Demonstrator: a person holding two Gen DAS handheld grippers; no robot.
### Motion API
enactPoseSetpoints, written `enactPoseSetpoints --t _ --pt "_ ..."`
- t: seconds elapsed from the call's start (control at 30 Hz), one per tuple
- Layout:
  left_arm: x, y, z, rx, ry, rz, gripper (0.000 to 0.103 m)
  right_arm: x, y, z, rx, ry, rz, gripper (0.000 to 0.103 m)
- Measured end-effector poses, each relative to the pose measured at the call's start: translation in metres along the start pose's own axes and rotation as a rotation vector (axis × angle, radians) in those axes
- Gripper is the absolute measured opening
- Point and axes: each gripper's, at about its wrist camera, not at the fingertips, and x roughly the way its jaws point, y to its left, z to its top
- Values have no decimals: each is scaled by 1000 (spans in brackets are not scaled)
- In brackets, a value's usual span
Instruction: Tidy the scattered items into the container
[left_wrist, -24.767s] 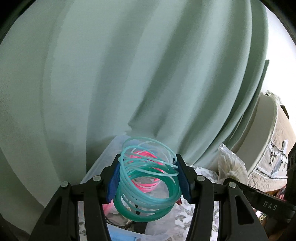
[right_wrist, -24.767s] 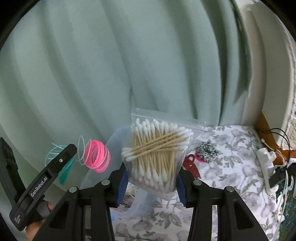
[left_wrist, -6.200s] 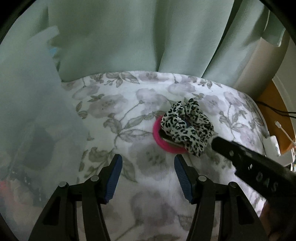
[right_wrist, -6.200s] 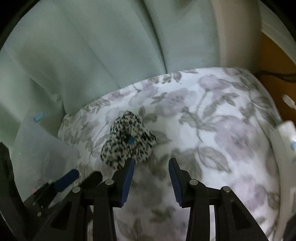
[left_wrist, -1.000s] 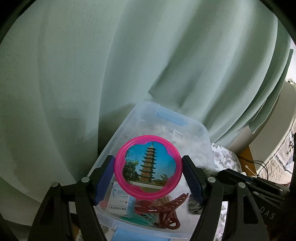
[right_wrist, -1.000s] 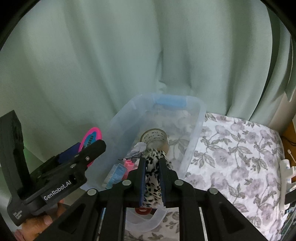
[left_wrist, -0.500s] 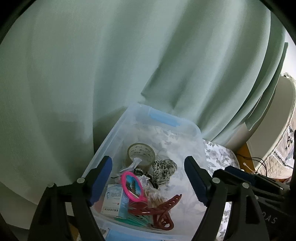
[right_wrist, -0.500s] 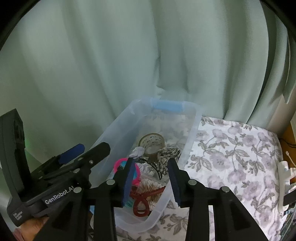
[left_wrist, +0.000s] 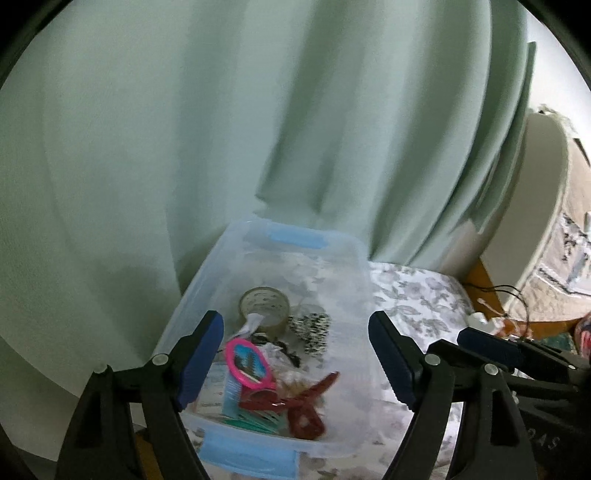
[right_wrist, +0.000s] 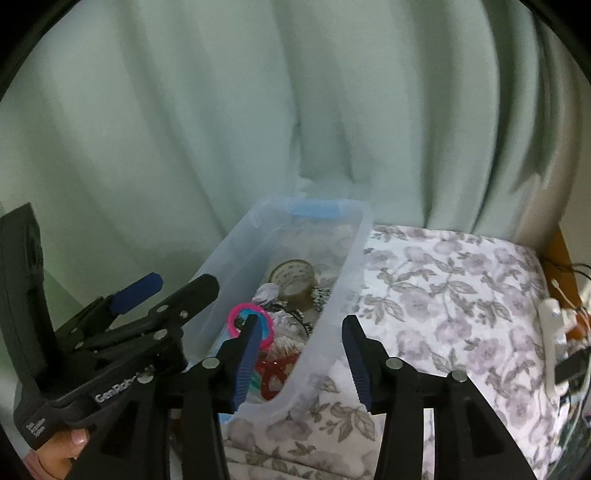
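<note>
A clear plastic container (left_wrist: 360, 258) (right_wrist: 354, 251) with blue latches stands on the bed against the curtain. Inside lie a pink round mirror (left_wrist: 249, 363) (right_wrist: 240, 310), a leopard-print scrunchie (left_wrist: 314, 330) (right_wrist: 321, 295), a tape roll (left_wrist: 264, 302) (right_wrist: 293, 277), a red hair claw (left_wrist: 303, 402) and other small items. My left gripper (left_wrist: 295, 325) (right_wrist: 179, 284) hovers open above the container's near end, with nothing between its fingers. My right gripper (right_wrist: 301, 321) hangs over the container's right wall, its jaws opening and nothing held between them.
A pale green curtain (right_wrist: 295, 110) hangs close behind the container. The floral bedspread (right_wrist: 443, 288) stretches to the right. Cables and a white power strip (right_wrist: 552, 343) lie at the bed's right edge. A hand (right_wrist: 62, 446) holds the left gripper.
The left gripper let go of the pink mirror and the right one let go of the scrunchie; both now lie in the container. Both grippers drew up and back, and the right jaws widened.
</note>
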Motion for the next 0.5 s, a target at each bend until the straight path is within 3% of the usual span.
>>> enactPoseSetpoints --t 0.2,0.5 --pt "-9 -11 1 -51 42 -89 82 -32 -21 -7 93 -16 -38 59" --pt "-22 -43 2 37 78 0 85 -75 -40 -20 139 -72 -47 71"
